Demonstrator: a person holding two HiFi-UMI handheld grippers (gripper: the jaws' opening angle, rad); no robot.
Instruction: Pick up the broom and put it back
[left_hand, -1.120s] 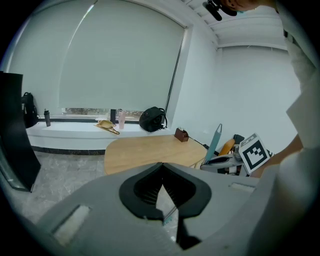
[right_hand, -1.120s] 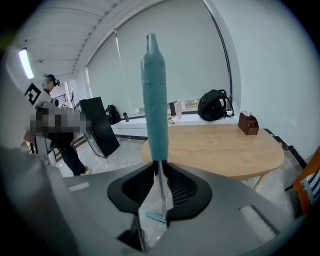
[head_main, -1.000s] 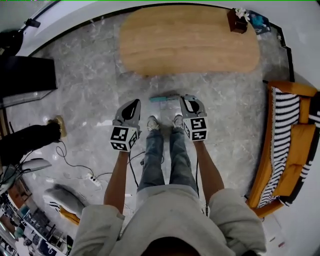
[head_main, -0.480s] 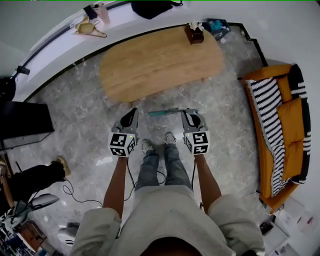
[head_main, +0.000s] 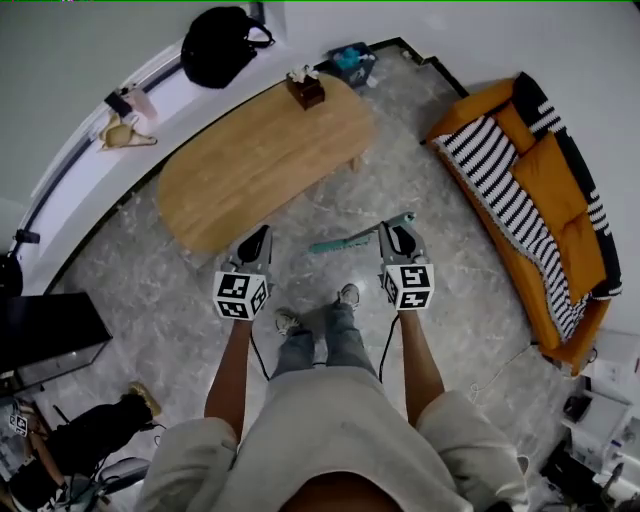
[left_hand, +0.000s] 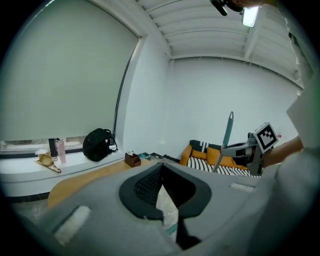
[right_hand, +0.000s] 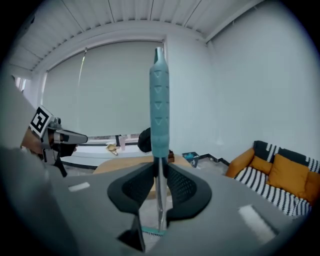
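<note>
The broom has a teal grip (right_hand: 159, 100), a thin metal shaft and a teal brush head (right_hand: 150, 231) at the bottom. It stands nearly upright in my right gripper (right_hand: 159, 172), which is shut on the shaft just under the grip. In the head view the broom (head_main: 345, 240) reaches left from the right gripper (head_main: 392, 228), above the floor in front of the person's feet. My left gripper (head_main: 262, 232) is level with it to the left, apart from the broom. Its jaws (left_hand: 161, 167) meet with nothing between them. The left gripper view shows the broom (left_hand: 227, 132) off to the right.
An oval wooden table (head_main: 260, 160) lies ahead with a small brown box (head_main: 306, 90) on its far end. An orange sofa with a striped throw (head_main: 530, 190) runs along the right wall. A black backpack (head_main: 220, 45) sits on the window sill. A black cabinet (head_main: 40, 335) stands at left.
Both grippers have risen, and the broom has come up with the right one. The head view has swung, so the sofa and the wall corner now show more.
</note>
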